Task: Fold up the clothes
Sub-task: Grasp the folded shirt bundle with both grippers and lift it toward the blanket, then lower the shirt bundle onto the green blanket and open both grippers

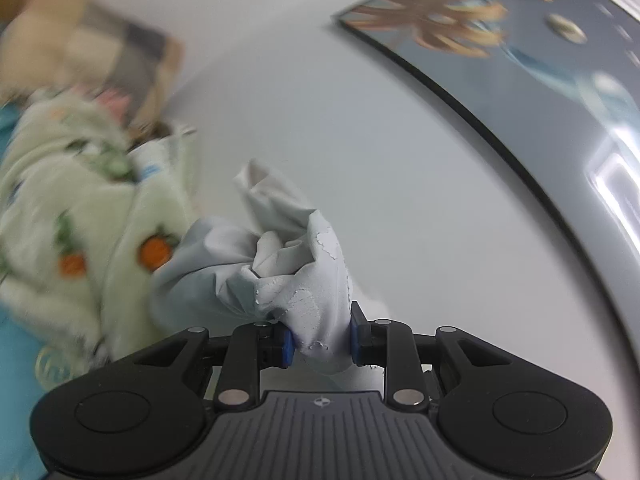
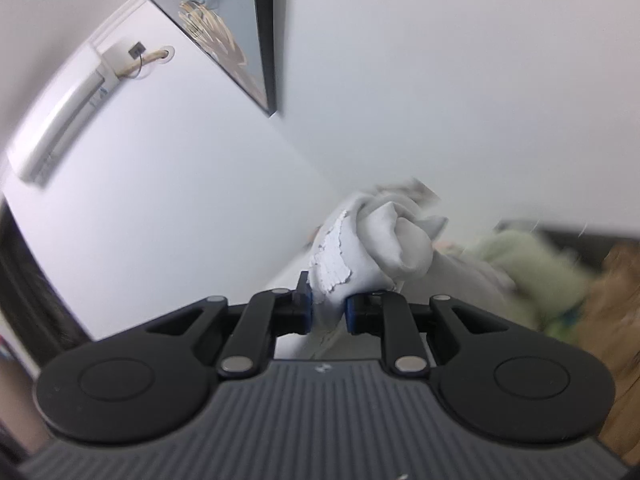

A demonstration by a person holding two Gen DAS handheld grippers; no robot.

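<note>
Both the left tongs (image 1: 322,340) and right tongs (image 2: 328,314) are pinching the bunched grey garment (image 1: 280,264), held up between them.

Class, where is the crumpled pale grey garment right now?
The crumpled pale grey garment is bunched between both tools, left and right, beside green patterned fabric.

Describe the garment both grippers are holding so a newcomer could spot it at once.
Start at the white wall under the framed picture. In front of it hangs a bunched pale grey garment, pinched by the left gripper and the right gripper. Unlike the fuzzy green blanket with orange shapes beside it, it is smooth, plain grey, with a cracked, peeling white print.
</note>
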